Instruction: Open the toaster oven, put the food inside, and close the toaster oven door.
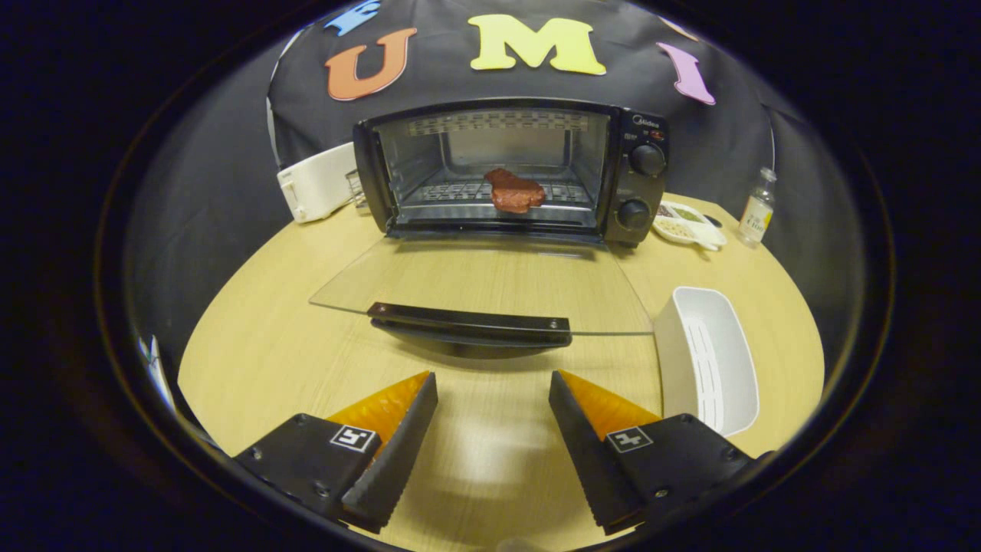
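Observation:
A black toaster oven (pixel 644 176) stands at the far side of the round wooden table (pixel 268 337). Its glass door (pixel 490 280) lies folded flat toward me, and the black door handle (pixel 469 322) is just ahead of my fingers. A reddish-brown piece of food (pixel 515 192) rests on the wire rack inside the oven. My gripper (pixel 493 383) hangs open above the table, short of the handle, with nothing between its two orange-and-black fingers (pixel 398 429).
An empty white tray (pixel 709 360) sits just right of the door, beside the right finger. A white appliance (pixel 318 182) stands left of the oven. Right of the oven are a small divided dish (pixel 687 224) and a glass bottle (pixel 757 208).

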Available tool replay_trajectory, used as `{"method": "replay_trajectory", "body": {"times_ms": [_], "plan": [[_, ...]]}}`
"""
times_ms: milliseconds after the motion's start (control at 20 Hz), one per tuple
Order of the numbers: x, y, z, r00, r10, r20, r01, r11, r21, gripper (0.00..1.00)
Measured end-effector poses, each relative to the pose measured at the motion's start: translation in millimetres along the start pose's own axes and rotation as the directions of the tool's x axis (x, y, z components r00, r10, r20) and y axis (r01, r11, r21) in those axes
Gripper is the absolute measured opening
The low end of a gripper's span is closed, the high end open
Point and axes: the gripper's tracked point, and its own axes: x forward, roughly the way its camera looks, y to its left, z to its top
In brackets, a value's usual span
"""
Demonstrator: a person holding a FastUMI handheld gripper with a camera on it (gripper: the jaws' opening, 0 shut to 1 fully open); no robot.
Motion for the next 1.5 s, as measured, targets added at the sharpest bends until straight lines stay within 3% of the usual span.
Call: {"method": "replay_trajectory", "body": {"times_ms": [400, 900, 1500], "plan": [[12.7, 6.3, 8.8, 1.000, -0.008, -0.013, 0.008, 1.000, 0.023, 0.94], [-8.4, 9.8, 32.1, 1.000, -0.006, 0.002, 0.006, 0.999, 0.031, 0.94], [-29.6, 4.4, 143.0, 0.989, 0.003, 0.145, -0.001, 1.000, -0.009, 0.96]]}}
